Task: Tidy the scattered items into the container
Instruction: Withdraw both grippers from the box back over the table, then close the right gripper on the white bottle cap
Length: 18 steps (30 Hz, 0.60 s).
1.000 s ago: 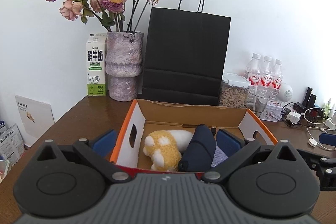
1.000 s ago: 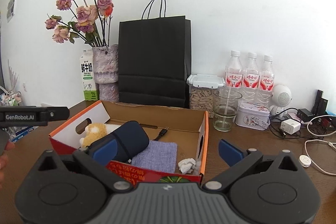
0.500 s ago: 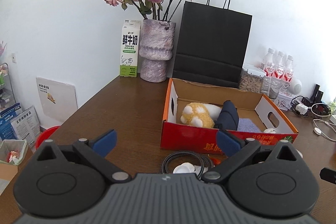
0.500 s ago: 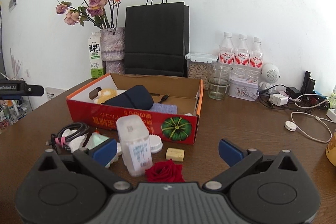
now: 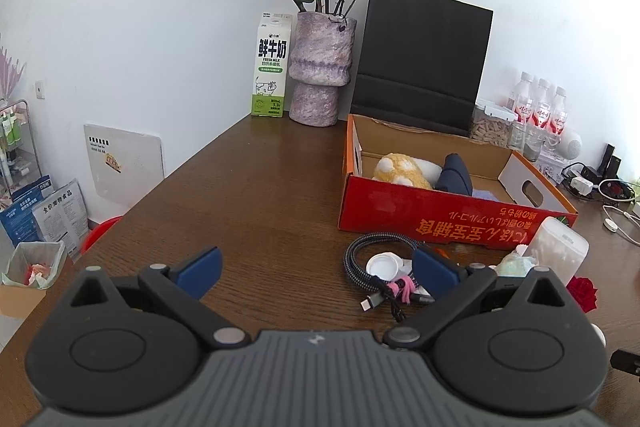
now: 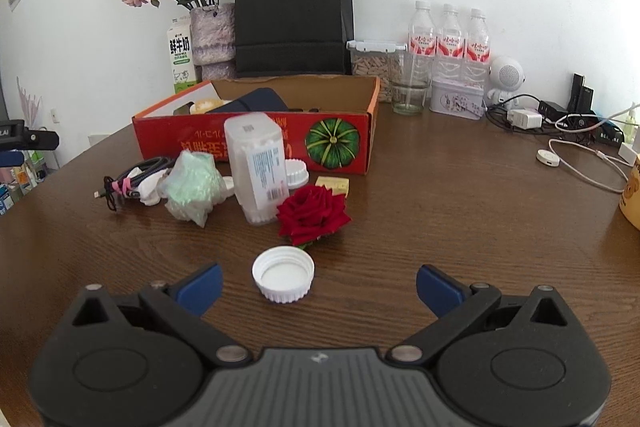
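Both grippers have pulled back from the cardboard box (image 6: pixel 256 131): left gripper (image 5: pixel 316 267) and right gripper (image 6: pixel 318 285) spread empty, facing clutter before it.

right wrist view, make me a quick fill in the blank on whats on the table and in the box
1. The white cap nearest the right gripper lies with its open side facing ____.
2. The picture printed on the red box shows a green ____.
3. The rose lying loose on the table is ____ in colour.
4. Behind the box stands a paper bag coloured ____.

Missing words: up; pumpkin; red; black
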Each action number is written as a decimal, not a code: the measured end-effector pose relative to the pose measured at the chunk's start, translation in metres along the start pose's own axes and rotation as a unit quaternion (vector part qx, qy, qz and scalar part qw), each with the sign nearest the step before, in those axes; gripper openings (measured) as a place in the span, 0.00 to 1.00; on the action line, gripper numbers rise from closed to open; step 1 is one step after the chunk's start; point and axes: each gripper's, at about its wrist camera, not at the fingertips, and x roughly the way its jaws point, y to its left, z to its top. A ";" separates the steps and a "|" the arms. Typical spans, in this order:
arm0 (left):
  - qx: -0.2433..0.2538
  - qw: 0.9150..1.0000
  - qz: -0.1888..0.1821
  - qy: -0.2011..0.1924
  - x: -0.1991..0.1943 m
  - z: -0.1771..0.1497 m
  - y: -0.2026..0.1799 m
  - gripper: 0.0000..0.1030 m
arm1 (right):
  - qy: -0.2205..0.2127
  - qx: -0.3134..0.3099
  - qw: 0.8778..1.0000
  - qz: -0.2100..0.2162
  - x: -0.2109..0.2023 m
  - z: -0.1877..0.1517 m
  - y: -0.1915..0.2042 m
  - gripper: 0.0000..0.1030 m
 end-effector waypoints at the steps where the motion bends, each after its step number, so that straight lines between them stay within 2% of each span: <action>1: 0.001 1.000 -0.001 0.002 0.000 -0.003 0.001 1.00 | 0.005 0.001 1.000 -0.001 0.002 -0.002 -0.001 1.00; 5: 0.003 1.000 -0.001 0.012 0.003 -0.011 0.004 1.00 | 0.021 0.002 1.000 -0.006 0.012 -0.007 0.000 1.00; 11: 0.002 1.000 -0.004 0.024 0.009 -0.018 0.007 1.00 | 0.024 -0.007 1.000 -0.004 0.024 -0.002 0.010 0.98; 13: 0.001 1.000 -0.008 0.024 0.010 -0.019 0.006 1.00 | 0.024 -0.013 1.000 -0.002 0.028 0.002 0.015 0.86; 17: 0.001 0.999 -0.015 0.029 0.013 -0.022 0.003 1.00 | 0.024 -0.012 1.000 0.000 0.034 0.007 0.020 0.72; 18: 0.001 0.999 -0.016 0.029 0.013 -0.023 0.003 1.00 | 0.027 -0.012 1.000 0.003 0.036 0.007 0.021 0.61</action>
